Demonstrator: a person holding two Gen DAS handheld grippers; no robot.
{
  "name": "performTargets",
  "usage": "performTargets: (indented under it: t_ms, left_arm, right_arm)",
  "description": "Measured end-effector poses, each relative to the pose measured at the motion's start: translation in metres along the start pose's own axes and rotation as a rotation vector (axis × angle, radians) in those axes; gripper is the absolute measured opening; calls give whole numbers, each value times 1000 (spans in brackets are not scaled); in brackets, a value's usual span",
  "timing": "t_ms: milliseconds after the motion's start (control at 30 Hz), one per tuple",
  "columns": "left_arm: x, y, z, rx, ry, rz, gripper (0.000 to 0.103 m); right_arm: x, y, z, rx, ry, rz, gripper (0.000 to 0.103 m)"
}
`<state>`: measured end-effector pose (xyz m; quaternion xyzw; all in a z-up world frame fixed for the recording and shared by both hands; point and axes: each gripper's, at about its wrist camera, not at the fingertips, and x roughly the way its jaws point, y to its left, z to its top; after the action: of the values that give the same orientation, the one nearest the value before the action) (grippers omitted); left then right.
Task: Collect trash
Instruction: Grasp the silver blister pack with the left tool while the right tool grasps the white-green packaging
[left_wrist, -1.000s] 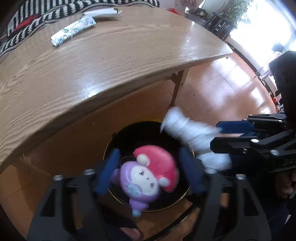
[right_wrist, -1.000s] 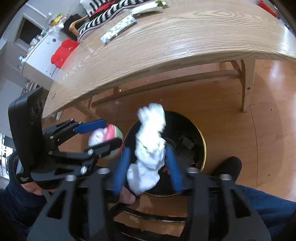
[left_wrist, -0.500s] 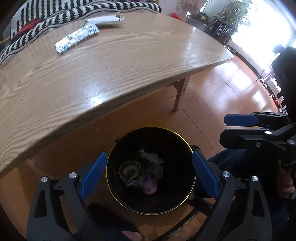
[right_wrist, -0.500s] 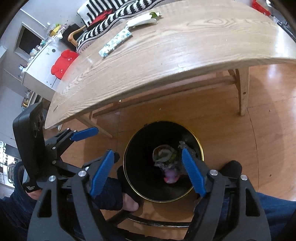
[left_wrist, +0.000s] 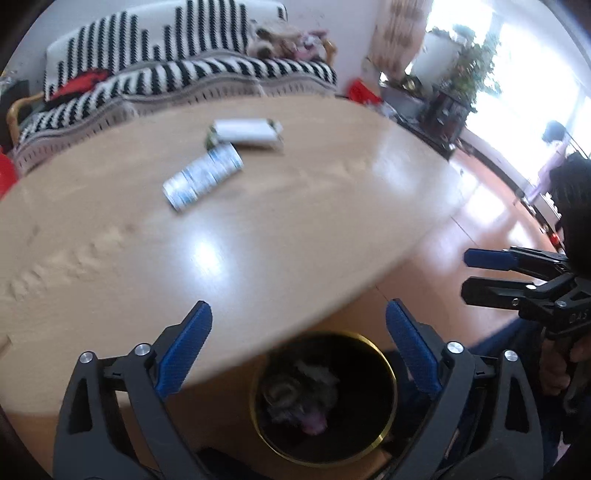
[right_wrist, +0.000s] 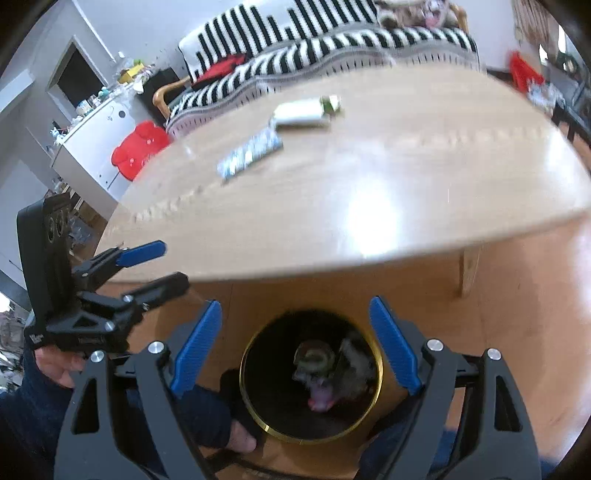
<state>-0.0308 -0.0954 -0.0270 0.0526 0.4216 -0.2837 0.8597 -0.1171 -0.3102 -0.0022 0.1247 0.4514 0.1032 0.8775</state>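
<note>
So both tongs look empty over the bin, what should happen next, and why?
Probably reach the left tongs toward the blue-and-white wrapper on the table. Both tongs are open and empty, and the wrapper is the nearer of two pieces left.

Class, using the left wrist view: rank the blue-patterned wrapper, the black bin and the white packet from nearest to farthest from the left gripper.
1. Black bin: on the floor, right below the open left gripper.
2. Blue-patterned wrapper: mid-table, left of centre.
3. White packet: just behind the wrapper, toward the striped sofa.
</note>
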Motion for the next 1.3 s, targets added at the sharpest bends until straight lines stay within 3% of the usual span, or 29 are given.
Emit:
performTargets:
  t_ms: [200, 267, 333, 433, 500, 567, 867, 1100, 1200, 1300]
  left_arm:
    - [25, 34, 71, 28, -43, 127, 94]
    - [42, 47, 88, 25, -29, 116, 94]
    - [64, 61, 104, 35, -22, 115, 94]
    - [91, 70, 111, 65, 11, 55, 94]
    - [108, 74, 107, 99, 27, 89, 94]
    - [122, 74, 106, 150, 54, 136, 94]
    - [156, 96, 110, 129, 109, 116, 94]
    - [156, 93, 110, 137, 78, 116, 93]
    - [154, 90, 109, 156, 64, 101, 81]
    - [151, 86, 108, 176, 53, 87, 63]
  right_arm:
    - [27, 2, 91, -99, -80, -51, 85]
    - [44, -1, 126, -133, -122, -46, 88]
    - [65, -3, 152, -167, -108, -32, 90]
    - [103, -5, 185, -241, -70, -33, 90]
    - [130, -7, 200, -291, -48, -38, 90]
    - [153, -6, 210, -332, -22, -38, 90]
    - [228, 11, 232, -550, 60, -93, 92]
    - [270, 14, 243, -600, 101, -95, 93]
    - [277, 8, 242, -564, 110, -53, 93]
    - [273, 4, 241, -524, 97, -14, 69]
